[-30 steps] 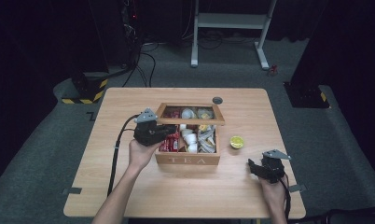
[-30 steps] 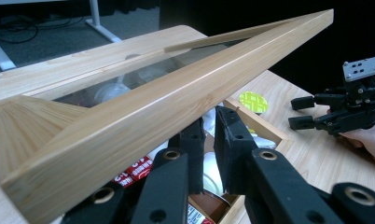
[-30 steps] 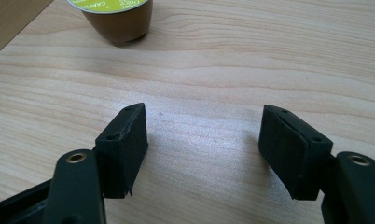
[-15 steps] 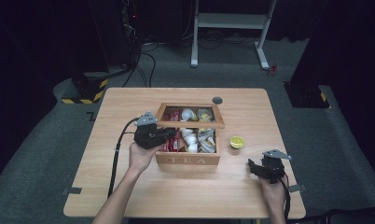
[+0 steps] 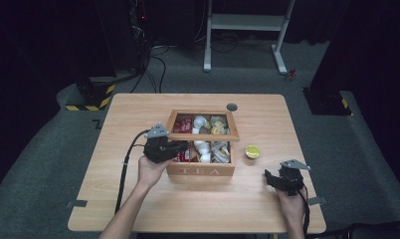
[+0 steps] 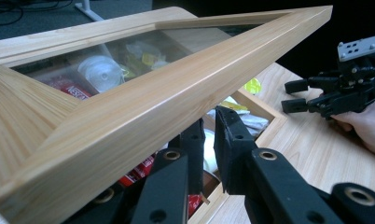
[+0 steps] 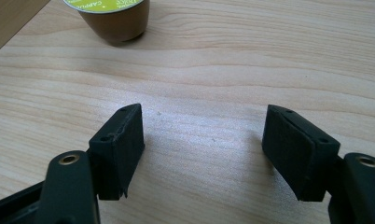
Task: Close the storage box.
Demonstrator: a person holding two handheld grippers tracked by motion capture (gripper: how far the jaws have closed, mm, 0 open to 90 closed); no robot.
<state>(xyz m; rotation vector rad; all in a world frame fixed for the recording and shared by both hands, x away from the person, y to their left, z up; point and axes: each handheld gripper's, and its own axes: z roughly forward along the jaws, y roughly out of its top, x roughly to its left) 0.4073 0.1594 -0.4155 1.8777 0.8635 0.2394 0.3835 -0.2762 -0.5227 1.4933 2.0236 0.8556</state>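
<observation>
You had one light wooden tea box (image 5: pixel 200 170) with one glass-paned hinged lid (image 6: pixel 185 88), one brown coffee capsule with a yellow-green foil top (image 5: pixel 252 151) on the one pale wooden table (image 5: pixel 138 209), one small dark round disc (image 5: pixel 232 107), and two black two-jaw grippers.

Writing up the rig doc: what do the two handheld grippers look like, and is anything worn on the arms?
Both the left gripper and right gripper are matte black, with blocky flat-faced jaws, brass-ringed pivot holes, a grey three-cornered plate on top and a trailing black cable. Forearms are bare, no sleeves or gloves.
</observation>
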